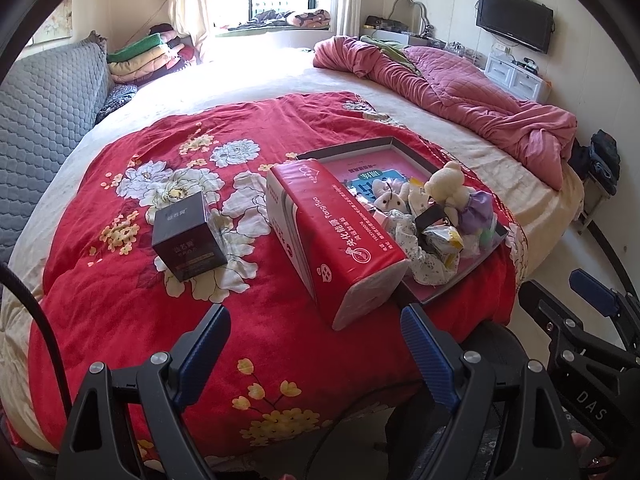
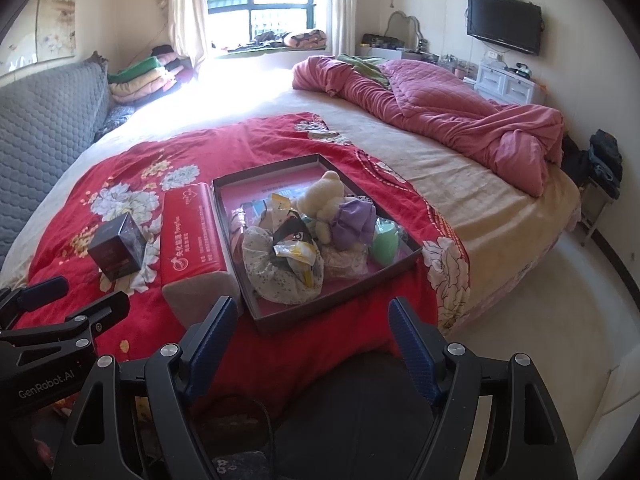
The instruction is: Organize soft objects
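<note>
A shallow dark tray [image 2: 280,320] with a pink floor lies on the red flowered blanket [image 2: 132,304]. In it are a cream teddy bear [image 2: 322,196], a purple cloth piece [image 2: 352,220], a green soft item [image 2: 386,240], a floral fabric pouch [image 2: 276,276] and small packets. A red tissue pack [image 1: 340,236] lies against the tray's left side. A small black box [image 1: 190,236] stands further left. My left gripper [image 1: 316,348] is open over the blanket's near edge. My right gripper [image 2: 314,340] is open in front of the tray, holding nothing.
A crumpled pink quilt [image 2: 440,116] lies across the far right of the bed. A grey padded headboard [image 1: 44,108] runs along the left, with folded blankets [image 1: 144,56] by the window. A TV [image 2: 504,24] and white drawers [image 2: 508,84] stand at the right wall.
</note>
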`<action>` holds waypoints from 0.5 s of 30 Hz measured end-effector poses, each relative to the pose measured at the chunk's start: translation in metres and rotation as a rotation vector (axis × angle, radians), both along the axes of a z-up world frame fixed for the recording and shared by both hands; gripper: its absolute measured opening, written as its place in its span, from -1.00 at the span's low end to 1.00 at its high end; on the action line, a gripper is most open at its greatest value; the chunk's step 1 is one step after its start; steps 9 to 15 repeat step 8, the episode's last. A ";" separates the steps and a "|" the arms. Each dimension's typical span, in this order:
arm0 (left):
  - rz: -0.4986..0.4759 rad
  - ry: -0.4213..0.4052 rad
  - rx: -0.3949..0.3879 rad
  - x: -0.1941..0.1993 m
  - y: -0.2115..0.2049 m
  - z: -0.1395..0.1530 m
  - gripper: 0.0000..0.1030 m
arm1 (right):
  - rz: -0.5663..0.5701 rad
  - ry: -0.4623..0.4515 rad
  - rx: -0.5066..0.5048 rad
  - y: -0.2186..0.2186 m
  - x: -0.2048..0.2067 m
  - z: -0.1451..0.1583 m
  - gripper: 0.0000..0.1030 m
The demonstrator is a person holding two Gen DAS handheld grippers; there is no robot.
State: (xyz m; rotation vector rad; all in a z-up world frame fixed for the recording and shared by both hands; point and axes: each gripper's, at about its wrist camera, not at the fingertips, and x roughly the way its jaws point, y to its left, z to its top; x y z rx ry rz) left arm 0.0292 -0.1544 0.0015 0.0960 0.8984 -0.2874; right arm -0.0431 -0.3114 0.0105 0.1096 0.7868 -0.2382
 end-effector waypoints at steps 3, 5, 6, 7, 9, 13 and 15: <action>0.002 -0.023 0.041 -0.001 -0.003 -0.003 0.68 | 0.004 -0.004 0.002 -0.001 0.000 -0.001 0.53; -0.002 -0.030 0.043 0.001 -0.004 -0.006 0.68 | 0.008 -0.010 -0.003 -0.001 0.000 -0.002 0.53; -0.013 -0.039 0.025 0.002 -0.003 -0.006 0.68 | 0.011 -0.012 -0.005 -0.001 0.001 -0.003 0.54; -0.020 -0.045 0.001 0.003 0.000 -0.006 0.68 | 0.014 -0.016 -0.009 -0.002 0.003 -0.003 0.54; -0.018 -0.038 -0.025 0.005 0.005 -0.007 0.68 | 0.020 -0.019 -0.017 -0.002 0.006 -0.003 0.54; -0.018 -0.038 -0.025 0.005 0.005 -0.007 0.68 | 0.020 -0.019 -0.017 -0.002 0.006 -0.003 0.54; -0.018 -0.038 -0.025 0.005 0.005 -0.007 0.68 | 0.020 -0.019 -0.017 -0.002 0.006 -0.003 0.54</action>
